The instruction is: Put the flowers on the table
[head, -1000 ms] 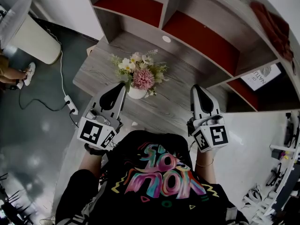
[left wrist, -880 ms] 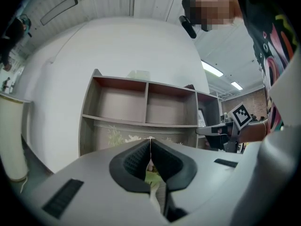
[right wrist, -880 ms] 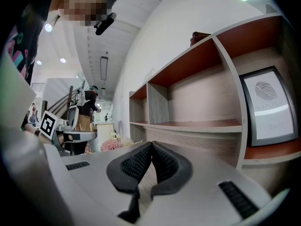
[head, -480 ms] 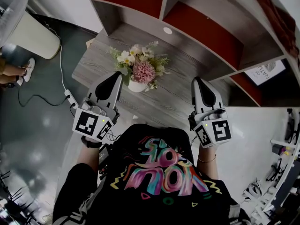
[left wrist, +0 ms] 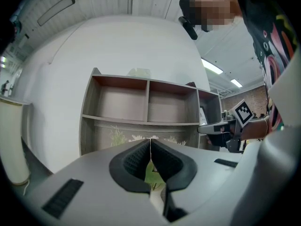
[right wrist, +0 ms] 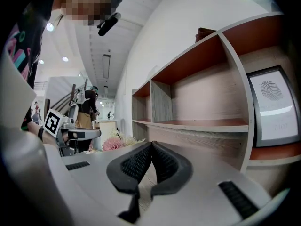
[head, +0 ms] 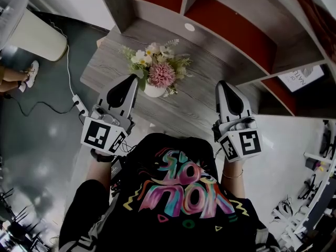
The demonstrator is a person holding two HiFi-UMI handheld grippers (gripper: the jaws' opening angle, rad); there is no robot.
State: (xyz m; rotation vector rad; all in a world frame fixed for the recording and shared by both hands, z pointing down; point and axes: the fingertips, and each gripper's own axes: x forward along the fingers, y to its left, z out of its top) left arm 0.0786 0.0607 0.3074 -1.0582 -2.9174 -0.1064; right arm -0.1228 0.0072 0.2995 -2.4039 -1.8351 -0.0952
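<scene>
White vase [head: 154,92] largely hidden beneath flowers [head: 157,70], beside left gripper [head: 133,80]

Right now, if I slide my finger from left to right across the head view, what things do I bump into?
white cylindrical appliance → left gripper → flowers in their white pot → right gripper → framed sign
</scene>
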